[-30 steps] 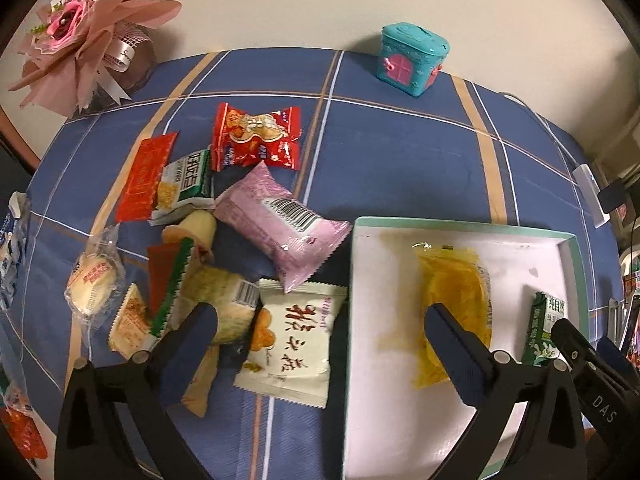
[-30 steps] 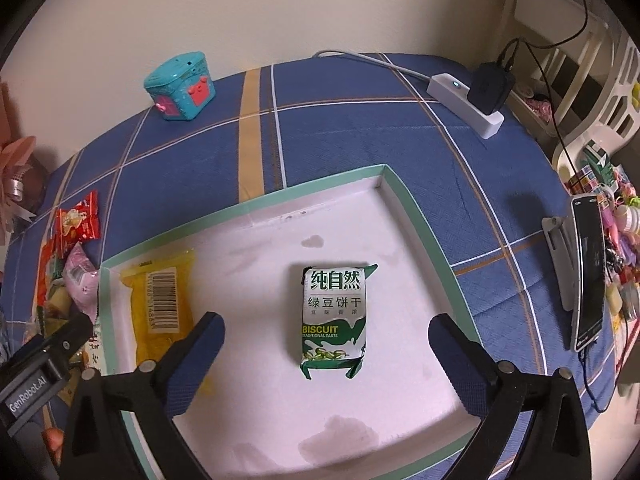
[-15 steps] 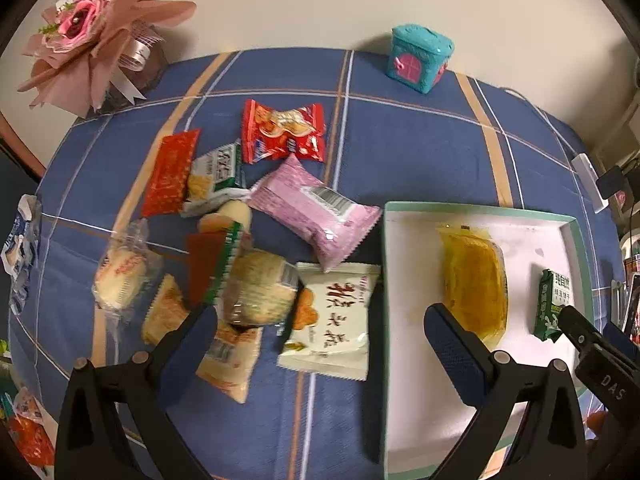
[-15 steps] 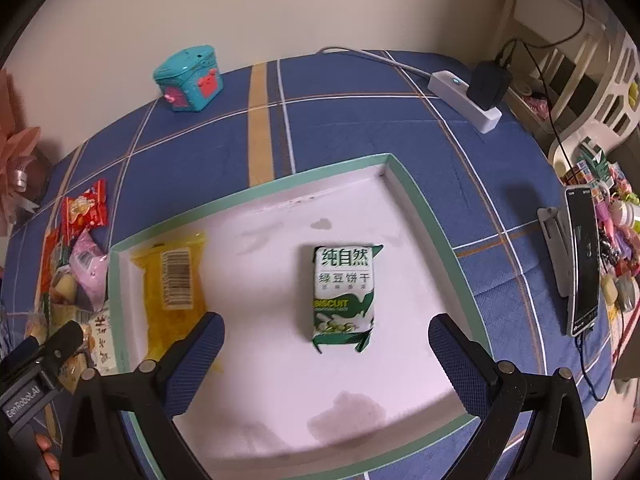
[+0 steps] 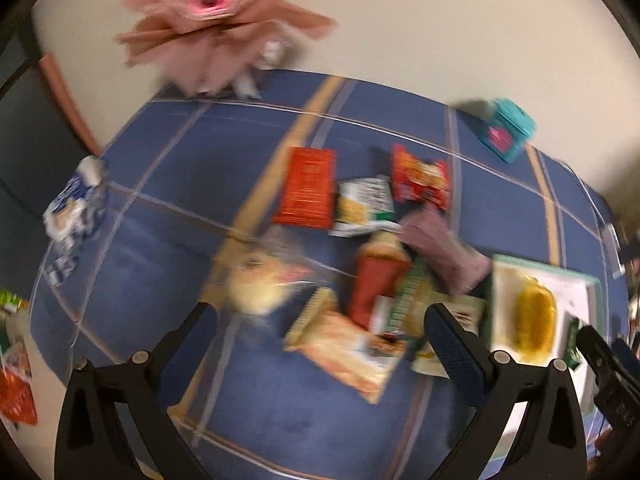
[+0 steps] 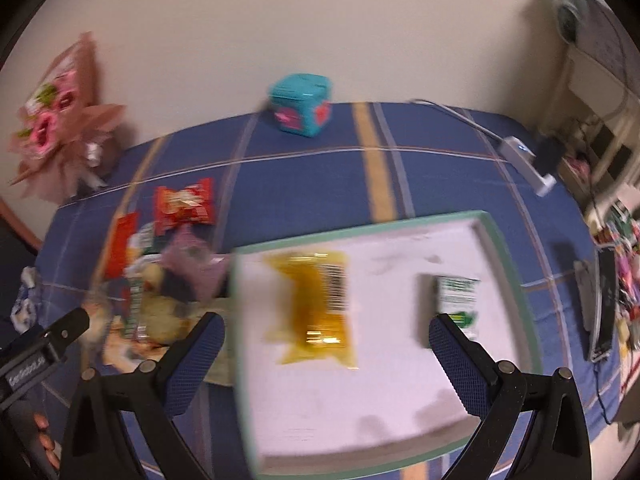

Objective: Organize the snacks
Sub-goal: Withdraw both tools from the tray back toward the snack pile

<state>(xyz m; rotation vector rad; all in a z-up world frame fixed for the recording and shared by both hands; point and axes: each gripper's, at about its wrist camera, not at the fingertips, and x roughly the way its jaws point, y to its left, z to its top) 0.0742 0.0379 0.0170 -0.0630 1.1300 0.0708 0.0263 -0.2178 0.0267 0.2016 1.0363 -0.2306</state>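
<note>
A white tray with a green rim (image 6: 516, 280) (image 5: 594, 284) holds a yellow packet (image 6: 316, 304) (image 5: 536, 320) and a green biscuit pack (image 6: 458, 300). Left of the tray lies a blurred heap of snacks: a red flat packet (image 5: 308, 188), a red-orange bag (image 5: 420, 178) (image 6: 184, 206), a pink pack (image 5: 444, 256), a clear-wrapped bun (image 5: 256, 284) and an orange wafer pack (image 5: 344, 348). My left gripper (image 5: 320, 344) hovers open over the heap with nothing held. Above the tray's left half, my right gripper (image 6: 326, 354) is open and empty.
A teal toy box (image 6: 300, 110) and a pink bouquet (image 5: 216, 20) stand at the back by the wall. A blue-white wrapper (image 5: 72, 208) lies at the table's left edge. A power strip (image 6: 528, 164) and a phone (image 6: 604, 304) sit on the right.
Both grippers swung left and both views are motion-blurred. The left one now looks at the snack heap instead of the tray; the right one has shifted from the biscuit pack towards the yellow packet.
</note>
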